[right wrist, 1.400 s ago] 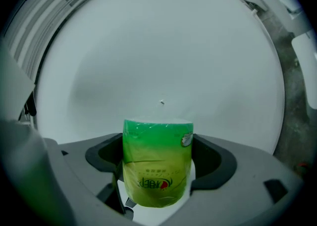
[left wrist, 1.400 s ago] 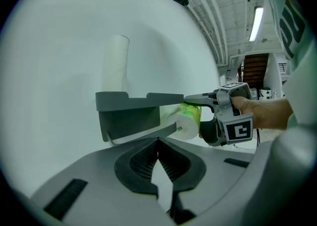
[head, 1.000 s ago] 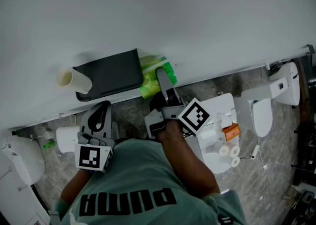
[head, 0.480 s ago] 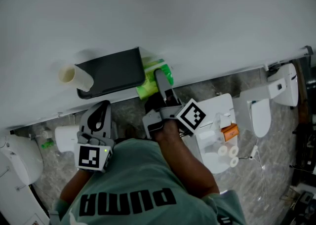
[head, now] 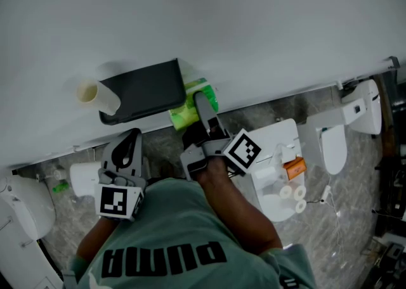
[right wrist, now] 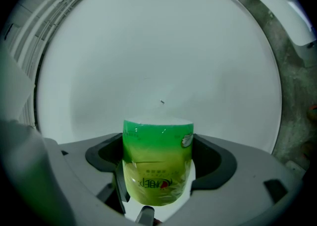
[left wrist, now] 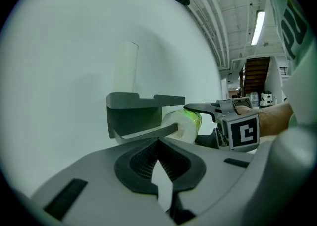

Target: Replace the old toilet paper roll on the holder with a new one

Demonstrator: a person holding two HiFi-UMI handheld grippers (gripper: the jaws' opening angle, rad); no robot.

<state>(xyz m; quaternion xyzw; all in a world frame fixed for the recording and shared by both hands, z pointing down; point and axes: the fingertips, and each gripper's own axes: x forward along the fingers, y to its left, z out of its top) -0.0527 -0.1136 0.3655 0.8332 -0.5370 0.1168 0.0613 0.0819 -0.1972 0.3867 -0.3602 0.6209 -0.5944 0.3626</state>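
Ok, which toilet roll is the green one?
The wrapped roll clamped in the right gripper, beside the holder; its wrapper is green. The pale roll on top of the holder is plain, with no wrapper.

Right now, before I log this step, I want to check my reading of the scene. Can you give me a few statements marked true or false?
1. The right gripper is shut on the green-wrapped toilet paper roll. True.
2. The left gripper holds the cardboard tube. False: its jaws are together on nothing, and the cardboard tube stands on top of the holder.
3. The holder is white. False: it is dark grey, on a pale wall.
4. The green-wrapped toilet paper roll is at the holder's end. True.
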